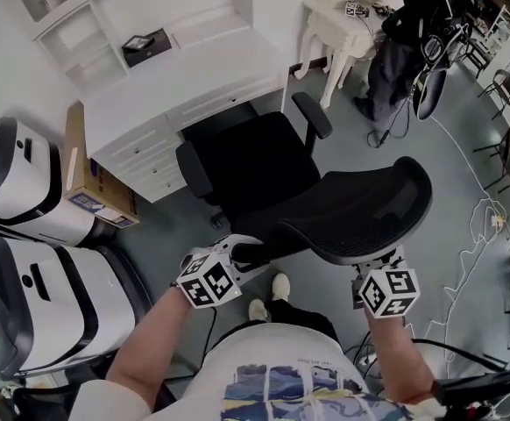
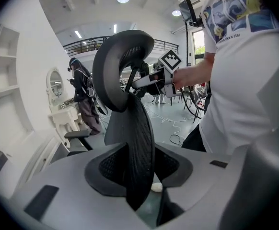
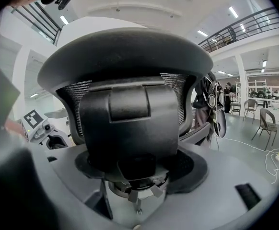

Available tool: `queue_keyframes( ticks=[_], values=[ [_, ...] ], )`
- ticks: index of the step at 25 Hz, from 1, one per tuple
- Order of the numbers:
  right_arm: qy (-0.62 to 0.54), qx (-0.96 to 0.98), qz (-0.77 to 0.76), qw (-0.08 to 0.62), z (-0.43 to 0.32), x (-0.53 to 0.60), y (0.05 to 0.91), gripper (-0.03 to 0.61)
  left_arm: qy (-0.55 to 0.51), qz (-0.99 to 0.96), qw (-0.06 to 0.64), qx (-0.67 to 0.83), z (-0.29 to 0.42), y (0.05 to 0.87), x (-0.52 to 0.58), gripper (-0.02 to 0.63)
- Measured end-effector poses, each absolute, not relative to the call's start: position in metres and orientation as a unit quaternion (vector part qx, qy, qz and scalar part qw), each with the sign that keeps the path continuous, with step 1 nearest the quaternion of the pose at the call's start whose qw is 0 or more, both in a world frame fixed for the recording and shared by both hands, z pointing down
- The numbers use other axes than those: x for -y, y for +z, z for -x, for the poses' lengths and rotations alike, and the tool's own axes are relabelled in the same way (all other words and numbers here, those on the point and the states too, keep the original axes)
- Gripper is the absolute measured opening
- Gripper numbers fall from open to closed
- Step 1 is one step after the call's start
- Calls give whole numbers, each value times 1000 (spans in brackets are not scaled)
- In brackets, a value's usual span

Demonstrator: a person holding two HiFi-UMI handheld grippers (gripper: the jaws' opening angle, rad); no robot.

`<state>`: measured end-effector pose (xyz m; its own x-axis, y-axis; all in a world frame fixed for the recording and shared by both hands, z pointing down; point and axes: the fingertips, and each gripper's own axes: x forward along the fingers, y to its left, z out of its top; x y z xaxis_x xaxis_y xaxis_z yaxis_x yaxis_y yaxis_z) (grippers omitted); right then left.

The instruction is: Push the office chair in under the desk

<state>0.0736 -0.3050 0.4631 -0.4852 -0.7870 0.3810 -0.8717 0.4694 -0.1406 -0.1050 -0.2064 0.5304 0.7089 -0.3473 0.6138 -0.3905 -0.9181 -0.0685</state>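
The push is under way but not finished, I judge: the chair [image 1: 253, 165] faces the desk [image 1: 180, 77] with its seat front at the knee gap and most of it out on the floor. The left gripper [image 1: 236, 254] is clamped on the side edge of the mesh back [image 2: 132, 128]. The right gripper [image 1: 376, 268] is closed round the bracket [image 3: 130, 123] behind the top of that back. The next move calls for a straight, even shove from both, keeping the armrests [image 1: 313, 119] clear of the desk front (the gap looks narrow). Count: one chair with two armrests, one desk, two grippers, one box [image 1: 97, 187], two white machines [image 1: 27, 182] at the left, one bystander [image 1: 404, 42].
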Motion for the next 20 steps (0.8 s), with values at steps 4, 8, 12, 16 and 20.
queue_keyframes(
  ticks=[4, 8, 12, 16, 20],
  values=[
    [158, 849, -487, 132, -60, 321, 464, 340, 330, -920, 37, 210, 118, 531, 221, 155],
    [156, 852, -481, 134, -46, 336, 464, 341, 333, -917, 40, 218, 131, 532, 236, 155],
    [156, 855, -475, 141, -30, 350, 466, 339, 337, -914, 46, 221, 147, 534, 248, 156],
    [158, 856, -470, 146, -20, 361, 465, 339, 340, -914, 51, 216, 156, 533, 258, 156],
    [157, 858, -466, 149, -12, 371, 465, 341, 340, -914, 54, 214, 163, 533, 269, 156]
  ],
)
